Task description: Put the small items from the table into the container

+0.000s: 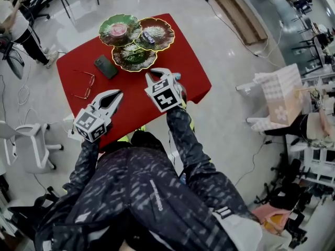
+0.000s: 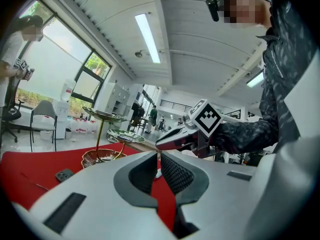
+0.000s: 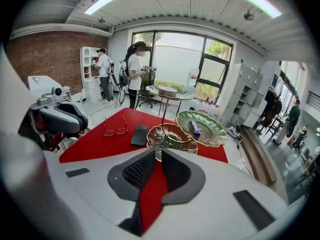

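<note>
A three-tier stand of leaf-shaped dishes (image 1: 157, 45) stands at the far end of the red table (image 1: 73, 61). A small dark packet (image 1: 149, 36) lies in its right dish, where it shows purple (image 3: 194, 129); something pink (image 1: 119, 30) sits in the top dish. A dark phone (image 1: 105, 66) and a pair of glasses (image 1: 84, 85) lie on the cloth at the left. My right gripper (image 1: 157, 73) hovers over the table just short of the stand, its jaws nearly together with nothing between them (image 3: 158, 151). My left gripper (image 1: 119, 92) is at the near left, jaws close together (image 2: 159, 154).
A white chair (image 1: 31, 140) stands left of the table and a wooden bench (image 1: 238, 12) at the far right. A person (image 1: 21, 27) stands at the far left. Cables run over the pale floor.
</note>
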Tool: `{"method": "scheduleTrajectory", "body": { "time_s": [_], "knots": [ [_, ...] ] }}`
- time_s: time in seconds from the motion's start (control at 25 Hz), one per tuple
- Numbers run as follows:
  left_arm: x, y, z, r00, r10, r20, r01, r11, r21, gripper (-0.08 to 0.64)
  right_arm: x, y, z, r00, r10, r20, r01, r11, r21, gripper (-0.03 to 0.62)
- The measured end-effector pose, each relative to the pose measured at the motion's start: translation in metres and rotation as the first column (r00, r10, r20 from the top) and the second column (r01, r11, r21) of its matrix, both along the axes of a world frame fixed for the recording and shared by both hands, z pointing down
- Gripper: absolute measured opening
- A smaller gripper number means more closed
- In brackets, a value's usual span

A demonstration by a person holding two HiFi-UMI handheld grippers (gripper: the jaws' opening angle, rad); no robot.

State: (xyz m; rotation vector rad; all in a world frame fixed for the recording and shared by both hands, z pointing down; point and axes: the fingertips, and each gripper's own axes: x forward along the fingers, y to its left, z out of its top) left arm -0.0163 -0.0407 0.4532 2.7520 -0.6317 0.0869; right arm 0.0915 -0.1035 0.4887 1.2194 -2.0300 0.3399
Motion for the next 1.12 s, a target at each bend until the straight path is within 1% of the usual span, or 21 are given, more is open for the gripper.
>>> {"method": "scheduleTrajectory", "body": {
  "time_s": [0.2,0.32,0.56,0.72,0.88,1.12],
  "knots": [
    [-0.019,0.021,0.003,1.0,0.005,-0.017,-0.005,1.0,-0.016,0.021,-0.008,0.027,0.009,1.0,0.012,-0.008,-0.012,1.0,-0.02,0.048],
    [-0.027,0.028,0.007,1.0,0.001,-0.025,-0.001,1.0,-0.012,0.021,-0.008,0.036,0.016,1.0,0.013,-0.019,-0.013,1.0,-0.024,0.048],
    [-0.028,0.038,0.027,1.0,-0.017,0.002,0.017,0.998,-0.058,0.023,0.007,0.045,0.032,0.999,-0.011,-0.044,0.009,0.999,-0.043,0.048],
    [-0.018,0.023,0.025,0.999,-0.045,0.011,0.045,0.997,-0.057,0.022,0.027,0.032,0.042,0.998,-0.033,-0.044,0.031,0.998,-0.056,0.049],
    [-0.003,0.005,0.03,0.995,-0.099,0.029,0.101,0.992,-0.071,0.022,0.051,0.025,0.06,0.996,-0.073,-0.041,0.069,0.992,-0.106,0.049],
    [0.028,-0.011,0.039,0.989,-0.144,0.047,0.148,0.985,-0.094,0.021,0.089,0.015,0.085,0.99,-0.137,-0.023,0.131,0.975,-0.177,0.058]
  ]
}}
